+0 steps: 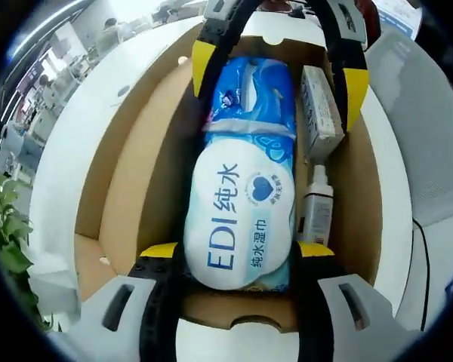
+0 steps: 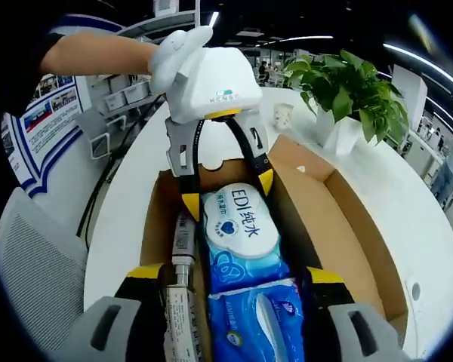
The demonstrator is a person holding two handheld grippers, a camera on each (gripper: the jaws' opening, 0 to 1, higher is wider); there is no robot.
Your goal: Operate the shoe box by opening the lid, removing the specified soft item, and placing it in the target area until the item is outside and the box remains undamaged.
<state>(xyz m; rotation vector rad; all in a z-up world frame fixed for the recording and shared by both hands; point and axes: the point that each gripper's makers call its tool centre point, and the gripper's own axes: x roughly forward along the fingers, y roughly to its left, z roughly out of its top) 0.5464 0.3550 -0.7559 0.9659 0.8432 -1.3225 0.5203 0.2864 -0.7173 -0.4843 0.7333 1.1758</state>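
An open cardboard shoe box (image 1: 162,151) (image 2: 294,162) lies on a white table. Inside lie a white-and-blue wet wipes pack (image 1: 241,204) (image 2: 238,222) marked EDI and, end to end with it, a darker blue wipes pack (image 1: 257,94) (image 2: 260,320). My left gripper (image 1: 235,253) (image 2: 228,192) has its yellow-tipped jaws pressed against both sides of the EDI pack. My right gripper (image 2: 234,275) (image 1: 279,75) reaches in from the opposite end, jaws spread wide around the blue pack and a small white carton (image 1: 321,109).
A small white bottle (image 1: 315,207) lies beside the EDI pack along the box wall. The lid flap (image 2: 347,226) lies spread open on the table. A potted plant (image 2: 347,90) and a paper cup (image 2: 285,115) stand past the box. A grey chair (image 2: 30,256) is close to the table.
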